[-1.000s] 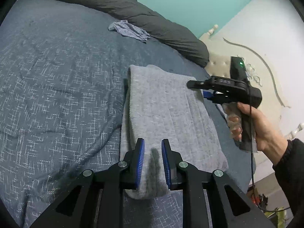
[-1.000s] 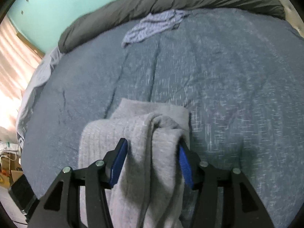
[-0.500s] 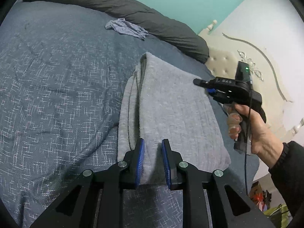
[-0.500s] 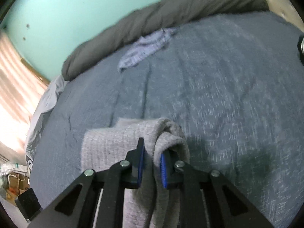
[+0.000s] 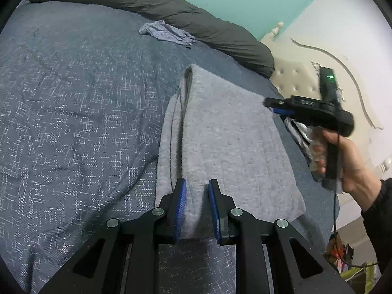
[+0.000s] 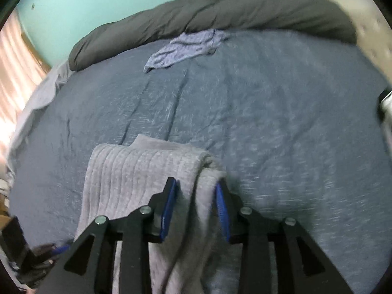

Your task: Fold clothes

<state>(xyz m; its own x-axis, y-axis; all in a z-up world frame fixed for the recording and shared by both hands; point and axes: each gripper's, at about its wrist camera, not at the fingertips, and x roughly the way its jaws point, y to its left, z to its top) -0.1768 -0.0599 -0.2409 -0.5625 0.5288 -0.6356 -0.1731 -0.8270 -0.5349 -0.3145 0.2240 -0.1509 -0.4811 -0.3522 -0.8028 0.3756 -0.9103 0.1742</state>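
Our left hand-held gripper pinches the near fold of the grey knitted garment, pinning it at centre frame on the blue patterned bed cover. Our right hand-held gripper is opening around its far corner, apparently to release the finished fold.

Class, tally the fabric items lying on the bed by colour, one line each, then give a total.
Grey knitted folded garment: 1
Crumpled pale blue cloth: 1
Dark grey rolled duvet: 1
Total: 3
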